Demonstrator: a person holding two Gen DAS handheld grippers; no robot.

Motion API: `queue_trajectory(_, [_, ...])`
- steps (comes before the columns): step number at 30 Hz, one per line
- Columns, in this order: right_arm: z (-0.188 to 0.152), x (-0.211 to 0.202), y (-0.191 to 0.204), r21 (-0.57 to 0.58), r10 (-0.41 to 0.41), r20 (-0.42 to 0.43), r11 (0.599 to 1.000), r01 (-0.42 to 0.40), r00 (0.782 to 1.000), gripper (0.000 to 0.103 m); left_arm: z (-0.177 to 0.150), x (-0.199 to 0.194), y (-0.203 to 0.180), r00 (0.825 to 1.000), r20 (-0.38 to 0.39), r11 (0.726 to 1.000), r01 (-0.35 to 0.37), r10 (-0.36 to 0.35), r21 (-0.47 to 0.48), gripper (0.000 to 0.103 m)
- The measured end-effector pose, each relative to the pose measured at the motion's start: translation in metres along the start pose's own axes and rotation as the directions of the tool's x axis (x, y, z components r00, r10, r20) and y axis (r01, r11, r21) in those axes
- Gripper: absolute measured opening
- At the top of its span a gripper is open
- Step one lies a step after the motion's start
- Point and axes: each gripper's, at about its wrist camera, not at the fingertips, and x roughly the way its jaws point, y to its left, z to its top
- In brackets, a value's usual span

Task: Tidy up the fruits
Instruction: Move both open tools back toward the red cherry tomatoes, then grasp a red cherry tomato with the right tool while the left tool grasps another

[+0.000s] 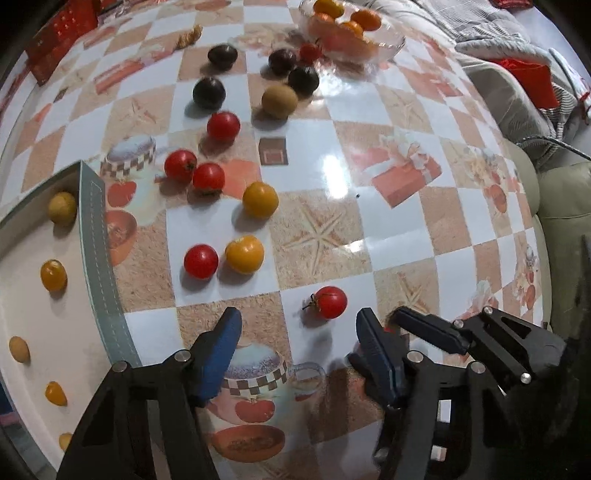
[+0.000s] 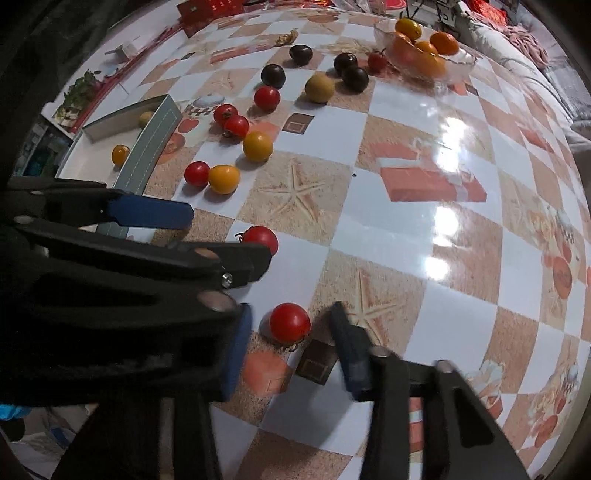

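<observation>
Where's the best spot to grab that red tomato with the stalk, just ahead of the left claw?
Across its round middle, coming straight down from above. The tomato sits alone on the table, with room either side for the left claw; its stalk pokes sideways, so keep pads off it.

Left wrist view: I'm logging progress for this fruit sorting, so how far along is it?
Done: several yellow fruits lie in the tray, oranges in the glass bowl. In hand: the right tool straddles a red tomato, not gripped yet; the left tool hangs open near a second tomato. Left: red tomatoes, yellow tomatoes and dark fruits loose on the table.
</observation>
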Motion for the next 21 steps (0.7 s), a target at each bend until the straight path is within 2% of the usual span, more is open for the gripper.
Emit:
queue_trajectory(1, [0.000, 0.001, 0.001, -0.005, 0.004, -0.009, 1.000, -0.004, 1.000, 0.022, 0.000, 0.001, -0.001, 1.000, -0.002, 1.000, -0.006, 0.006, 0.000, 0.067])
queue_trajectory(8, [-0.003, -0.005, -0.029, 0.020, -0.013, -0.050, 1.000, 0.014, 0.999, 0.022, 0.002, 0.006, -0.020, 0.999, 0.023, 0.999, -0.047, 0.047, 0.024, 0.067])
queue_trajectory(9, [-0.005, -0.006, -0.034, 0.031, -0.009, -0.054, 0.999, 0.011, 0.999, 0.022, 0.003, 0.007, -0.022, 0.998, 0.025, 0.998, -0.051, 0.050, 0.025, 0.065])
queue_trajectory(10, [-0.008, -0.007, -0.038, 0.043, -0.003, -0.057, 0.999, 0.006, 0.998, 0.022, 0.003, 0.009, -0.024, 0.998, 0.024, 0.998, -0.056, 0.055, 0.025, 0.055])
queue_trajectory(14, [-0.012, -0.011, -0.048, 0.059, -0.005, -0.062, 0.998, 0.009, 0.998, 0.022, 0.004, 0.014, -0.035, 0.994, 0.040, 0.994, -0.104, 0.102, 0.041, 0.048])
queue_trajectory(17, [-0.013, -0.011, -0.053, 0.072, 0.004, -0.065, 0.997, 0.001, 0.998, 0.022, 0.003, 0.015, -0.039, 0.989, 0.053, 0.989, -0.138, 0.135, 0.050, 0.029])
queue_trajectory(21, [-0.013, -0.014, -0.058, 0.096, 0.028, -0.069, 0.995, -0.021, 0.997, 0.022, 0.001, 0.011, -0.036, 0.994, 0.047, 0.994, -0.100, 0.098, 0.038, 0.024])
